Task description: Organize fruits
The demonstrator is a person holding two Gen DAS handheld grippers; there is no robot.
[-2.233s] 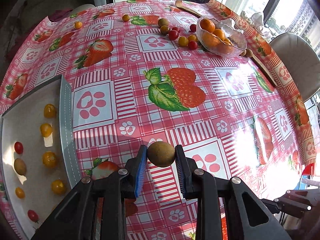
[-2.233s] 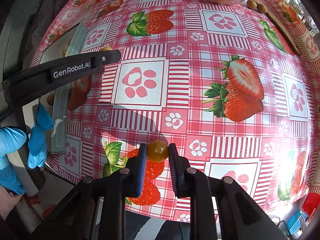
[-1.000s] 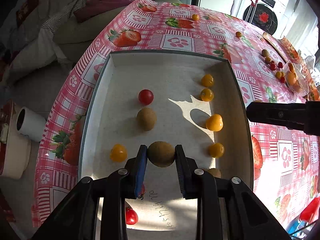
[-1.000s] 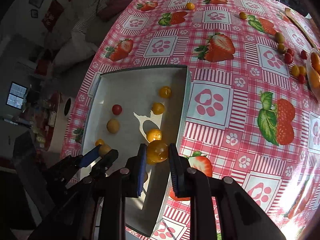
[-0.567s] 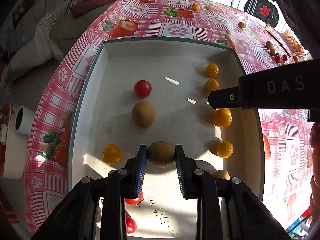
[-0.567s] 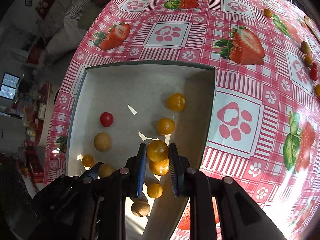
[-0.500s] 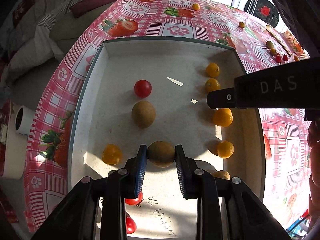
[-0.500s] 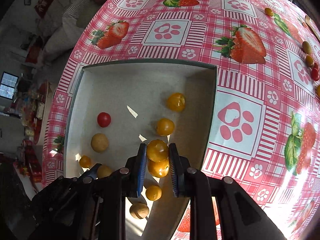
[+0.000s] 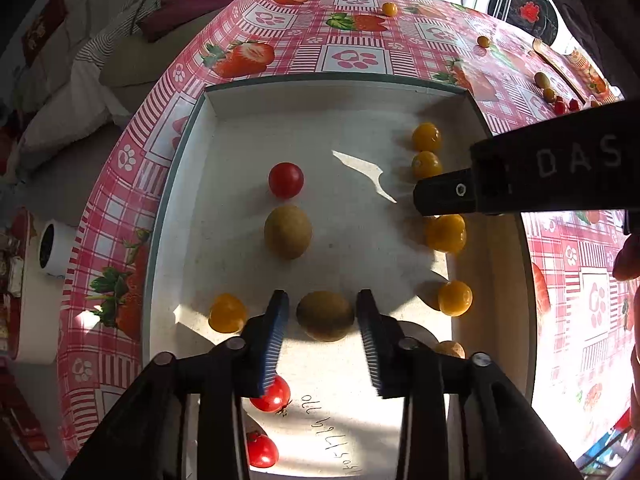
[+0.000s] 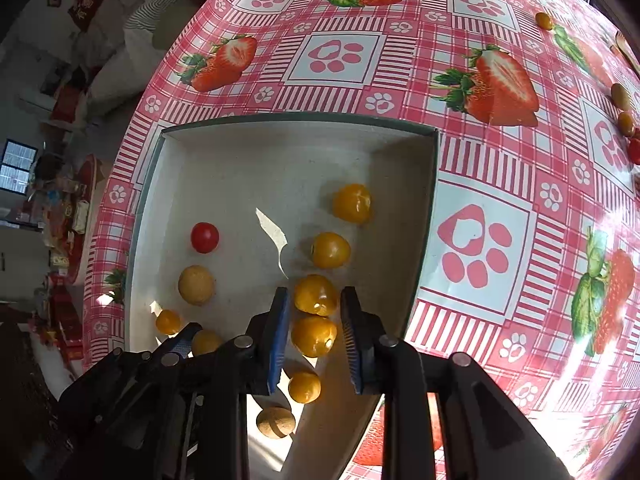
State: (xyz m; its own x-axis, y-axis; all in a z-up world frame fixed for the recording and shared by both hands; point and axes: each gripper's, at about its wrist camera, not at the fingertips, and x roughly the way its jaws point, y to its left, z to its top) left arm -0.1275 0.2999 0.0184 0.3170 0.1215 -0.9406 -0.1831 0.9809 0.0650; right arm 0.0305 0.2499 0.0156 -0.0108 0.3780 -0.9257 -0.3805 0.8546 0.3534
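A grey tray [image 9: 176,168] on the strawberry tablecloth holds several yellow fruits, red cherry tomatoes and brown kiwis. My left gripper [image 9: 323,316] is open over the tray floor, and a brown kiwi [image 9: 325,315] lies between its blue pads with gaps on both sides. My right gripper [image 10: 314,306] is open above the tray's [image 10: 434,184] right side; a yellow fruit [image 10: 315,294] sits between its pads, free of them. The right gripper's body crosses the left wrist view [image 9: 520,176].
Another kiwi [image 9: 288,232] and a red tomato [image 9: 285,180] lie ahead of the left gripper. A yellow fruit [image 10: 313,335] lies just below the right gripper's. Loose fruits [image 9: 550,92] lie far across the table. The table edge drops off at left.
Both grippers have opened. The kiwi and the yellow fruit are let go and rest in the tray. The grippers themselves have barely shifted.
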